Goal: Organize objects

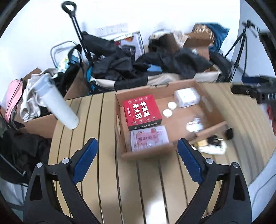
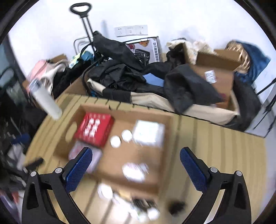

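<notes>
- A slatted wooden table fills the lower part of both views; its far edge meets a heap of dark clothing and cardboard cartons stacked against a white wall.
- An open, shallow cardboard box sits on the table toward the far edge, taking up much of the middle.
- Inside it, a red carton lies at the far-left corner, with a pink-and-white pack just in front of it against the near wall.
- Two small white round lids lie side by side near the box's centre; a white square pack sits at the far-right corner, and a small white packet lies near the right wall.
- Outside the box's near-right corner, a blurred cluster of small white and black items rests on the table slats.
- A white cylindrical bottle leans over the table's left edge.
- Bare slats remain along the near edge and the left side of the box.
- The left gripper hovers above the near edge, fingers spread wide with nothing between them.
- The right gripper hangs over the box's near half, likewise spread wide and empty; this view is motion-blurred.
</notes>
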